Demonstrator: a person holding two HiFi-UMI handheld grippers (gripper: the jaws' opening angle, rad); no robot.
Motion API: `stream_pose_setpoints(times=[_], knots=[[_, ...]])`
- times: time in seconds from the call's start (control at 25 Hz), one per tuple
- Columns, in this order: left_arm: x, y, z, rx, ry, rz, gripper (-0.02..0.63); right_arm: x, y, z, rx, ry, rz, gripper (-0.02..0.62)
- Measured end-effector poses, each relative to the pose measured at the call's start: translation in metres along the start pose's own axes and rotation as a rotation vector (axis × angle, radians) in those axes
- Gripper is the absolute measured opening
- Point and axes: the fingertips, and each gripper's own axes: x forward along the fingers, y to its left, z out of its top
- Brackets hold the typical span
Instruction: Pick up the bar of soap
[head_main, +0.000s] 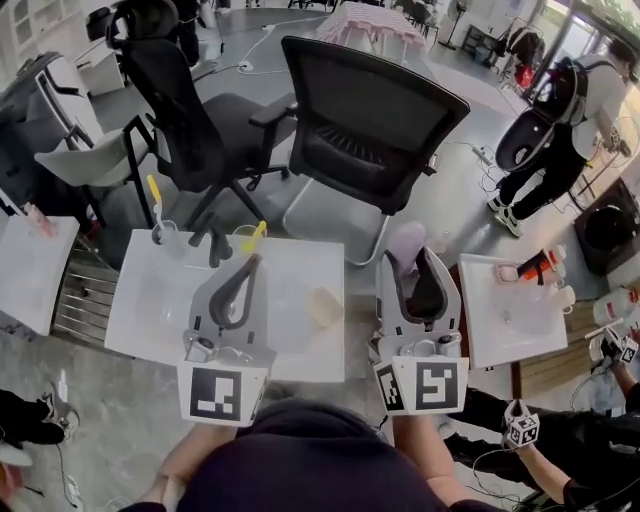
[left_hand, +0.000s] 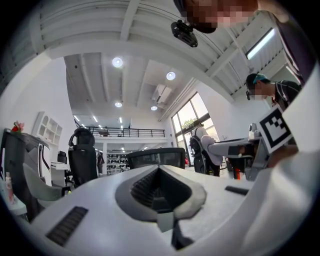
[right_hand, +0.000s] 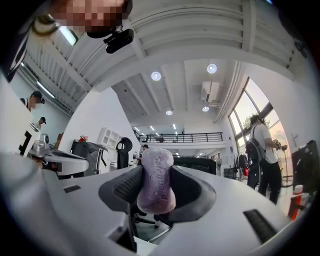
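The right gripper (head_main: 413, 268) is clamped on the soap (right_hand: 156, 175); being smooth, it may slip out. The left gripper (head_main: 250, 266) has its jaws together, empty.

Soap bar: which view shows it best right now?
Right gripper view: the purple soap bar fills the centre, pinched in the right claw. Head view shows only its pale end; left gripper view shows none of it.
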Motion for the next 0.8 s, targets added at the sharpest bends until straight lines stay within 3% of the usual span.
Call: stream_pose_setpoints(times=[0.8], knots=[[0.014, -0.012, -0.02, -0.012, 0.023, 0.002, 0.0, 0.011, -0.003, -0.031, -0.012, 0.067, 0.05, 0.189]])
